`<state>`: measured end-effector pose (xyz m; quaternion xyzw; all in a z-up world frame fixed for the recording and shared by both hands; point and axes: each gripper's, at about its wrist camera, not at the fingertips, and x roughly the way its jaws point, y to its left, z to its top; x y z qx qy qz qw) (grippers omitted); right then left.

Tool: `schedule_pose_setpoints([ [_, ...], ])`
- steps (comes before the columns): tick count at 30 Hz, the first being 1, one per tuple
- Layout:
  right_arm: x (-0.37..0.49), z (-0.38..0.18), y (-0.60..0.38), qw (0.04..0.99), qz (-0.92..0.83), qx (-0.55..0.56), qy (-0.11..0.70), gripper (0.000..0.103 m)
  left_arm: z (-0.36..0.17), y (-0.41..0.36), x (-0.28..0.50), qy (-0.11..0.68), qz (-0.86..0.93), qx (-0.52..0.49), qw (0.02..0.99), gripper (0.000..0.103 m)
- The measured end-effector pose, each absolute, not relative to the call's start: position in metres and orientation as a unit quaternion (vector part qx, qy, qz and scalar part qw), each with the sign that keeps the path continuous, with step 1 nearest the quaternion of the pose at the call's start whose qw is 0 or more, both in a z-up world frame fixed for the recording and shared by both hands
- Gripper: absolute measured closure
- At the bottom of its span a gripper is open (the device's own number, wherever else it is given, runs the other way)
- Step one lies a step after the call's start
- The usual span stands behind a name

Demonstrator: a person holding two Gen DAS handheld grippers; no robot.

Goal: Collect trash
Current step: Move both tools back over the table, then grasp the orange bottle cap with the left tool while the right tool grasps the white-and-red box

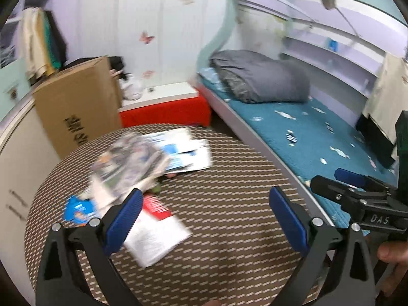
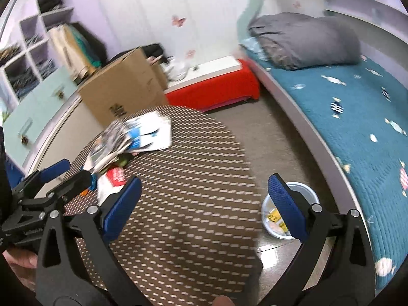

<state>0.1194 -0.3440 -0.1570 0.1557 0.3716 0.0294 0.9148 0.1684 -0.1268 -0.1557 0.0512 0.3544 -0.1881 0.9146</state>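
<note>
The trash is a loose heap of paper on the round patterned table (image 1: 216,229) — a crumpled printed wrapper (image 1: 127,163) on top, a flat white-and-blue leaflet (image 1: 183,153) under it toward one o'clock, a white sheet (image 1: 158,239) with a red-printed end toward six o'clock, and a small blue packet (image 1: 79,209) at eight o'clock. Motion blur hides the print.

It sits at the table's left side, so the left gripper (image 1: 206,219) is the natural one to take it; that tool hovers over the table with its blue pads spread wide apart, nothing between them, its left pad overlapping the white sheet in view — whether it touches I cannot tell.

The white sheet's long axis runs from about eleven o'clock to five o'clock, red end farthest from the camera. The leaflet lies flat, long side roughly nine to three.

The right gripper (image 2: 206,209) is likewise spread and empty, over the table's bare right part. Past its right pad, at four o'clock on the floor, stands a small pale bin (image 2: 306,191) with scraps inside — probably why this hand waits on that side, between table and bed (image 2: 357,117).
</note>
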Motion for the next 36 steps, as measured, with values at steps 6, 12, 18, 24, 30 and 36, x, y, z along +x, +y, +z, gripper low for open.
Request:
schedule_pose_setpoints([
  [6,0.135,-0.163,-0.281,0.91,0.078,0.114,0.392,0.006,-0.17,-0.054,0.168,0.364,-0.13,0.033,0.922,0.006],
  [12,0.151,-0.177,-0.233,0.899,0.117,0.082,0.415,0.006,-0.199,0.002,0.173,0.386,-0.086,0.019,0.918,0.006],
  [18,0.163,-0.187,-0.211,0.891,0.128,0.07,0.429,0.006,-0.224,0.032,0.19,0.405,-0.062,0.025,0.912,0.006],
  [24,0.182,-0.201,-0.195,0.88,0.135,0.049,0.452,0.006,-0.239,0.031,0.213,0.424,-0.074,0.032,0.902,0.007],
  [30,0.207,-0.214,-0.171,0.869,0.155,0.029,0.469,0.006,-0.247,0.027,0.225,0.436,-0.098,0.033,0.894,0.045],
  [36,0.224,-0.231,-0.134,0.872,0.152,-0.029,0.464,0.02,-0.246,0.037,0.22,0.438,-0.093,0.013,0.894,0.074],
])
